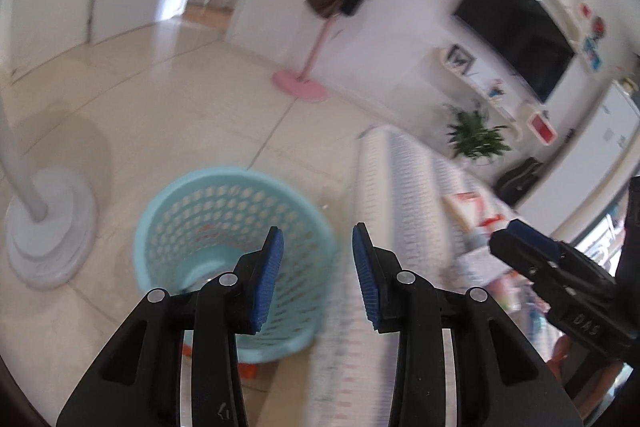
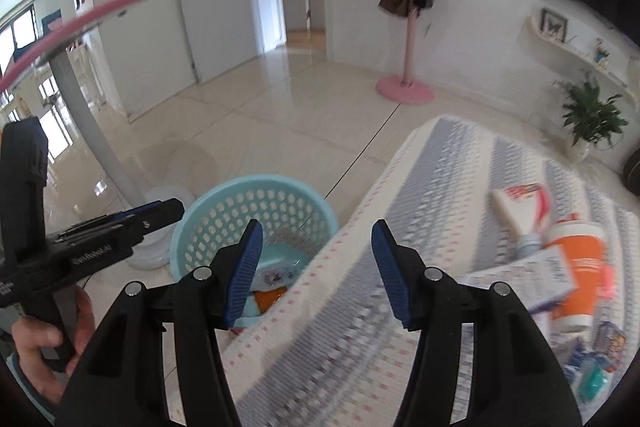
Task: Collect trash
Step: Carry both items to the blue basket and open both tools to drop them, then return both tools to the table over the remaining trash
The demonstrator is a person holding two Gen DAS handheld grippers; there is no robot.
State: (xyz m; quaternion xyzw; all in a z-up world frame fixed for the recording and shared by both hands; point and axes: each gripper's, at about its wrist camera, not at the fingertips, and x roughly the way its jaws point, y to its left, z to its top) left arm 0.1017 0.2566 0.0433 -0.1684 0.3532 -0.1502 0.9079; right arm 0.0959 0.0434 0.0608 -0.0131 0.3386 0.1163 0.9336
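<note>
A light blue perforated waste basket stands on the tiled floor beside the table; it also shows in the right wrist view with some wrappers in its bottom. My left gripper is open and empty, above the basket's right rim. My right gripper is open and empty over the table edge. On the patterned tablecloth lie trash items: an orange cup, a white tube, a flat box and small packets.
A white fan base with a pole stands on the floor left of the basket. A pink coat stand is farther back. A potted plant and a wall TV are at the right.
</note>
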